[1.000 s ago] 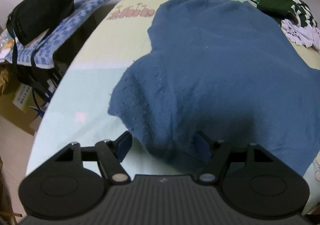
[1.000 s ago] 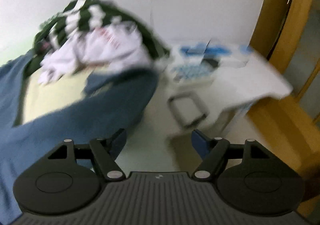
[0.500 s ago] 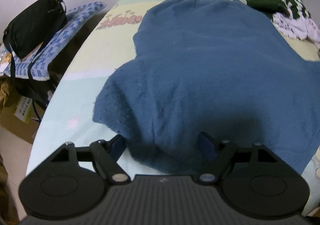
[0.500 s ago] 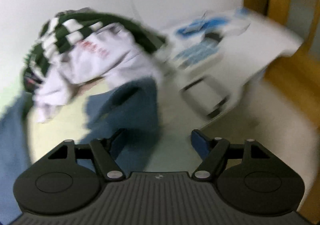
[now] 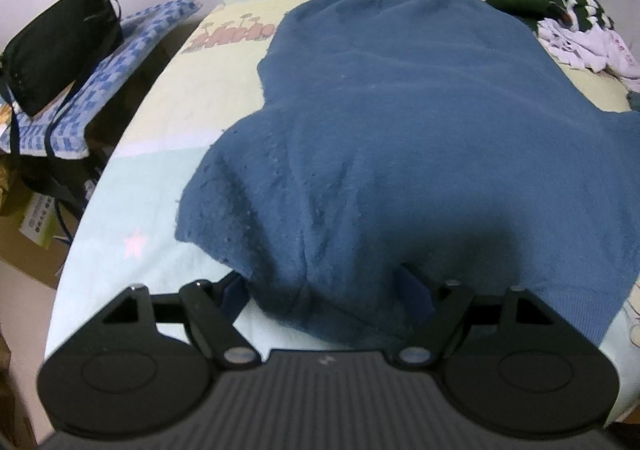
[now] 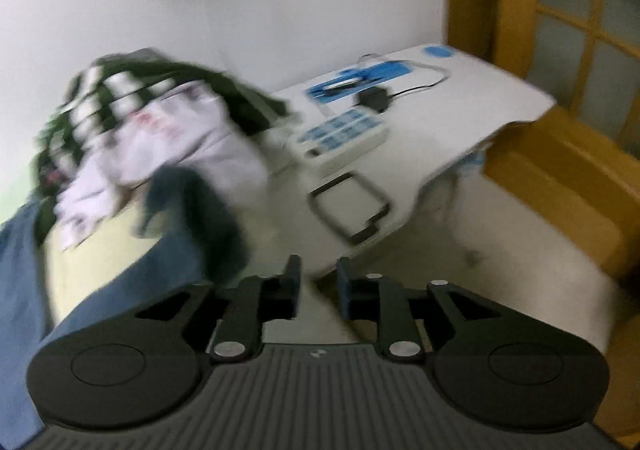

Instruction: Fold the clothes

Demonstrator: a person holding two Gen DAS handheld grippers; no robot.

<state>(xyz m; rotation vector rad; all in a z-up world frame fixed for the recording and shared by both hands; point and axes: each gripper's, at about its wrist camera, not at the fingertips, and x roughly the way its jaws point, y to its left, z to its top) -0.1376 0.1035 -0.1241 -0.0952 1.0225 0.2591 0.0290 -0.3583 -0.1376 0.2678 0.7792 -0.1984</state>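
A blue knit sweater [image 5: 400,109] lies spread over the pale bed sheet [image 5: 160,185]. My left gripper [image 5: 324,290] hovers at the sweater's near edge, jaws wide and still opening. A bunched fold of the sweater sits between the fingers, and the pads do not press it. In the blurred right wrist view, one sweater sleeve [image 6: 172,250] hangs over the bed's edge, just left of my right gripper [image 6: 318,278]. That gripper's jaws stand narrow and are opening slightly, with nothing between them.
A heap of green-striped and white clothes [image 5: 552,9] [image 6: 160,117] lies at the bed's far corner. A black bag [image 5: 60,49] rests on a blue checked cushion to the left. Right of the bed stand a white table [image 6: 460,97] with a keypad device [image 6: 340,133], and a wooden door [image 6: 560,49].
The sweater's near edge has come further in between my left fingers. The right gripper's jaws have gone from wide to a narrow gap, and its view has swung and rolled.
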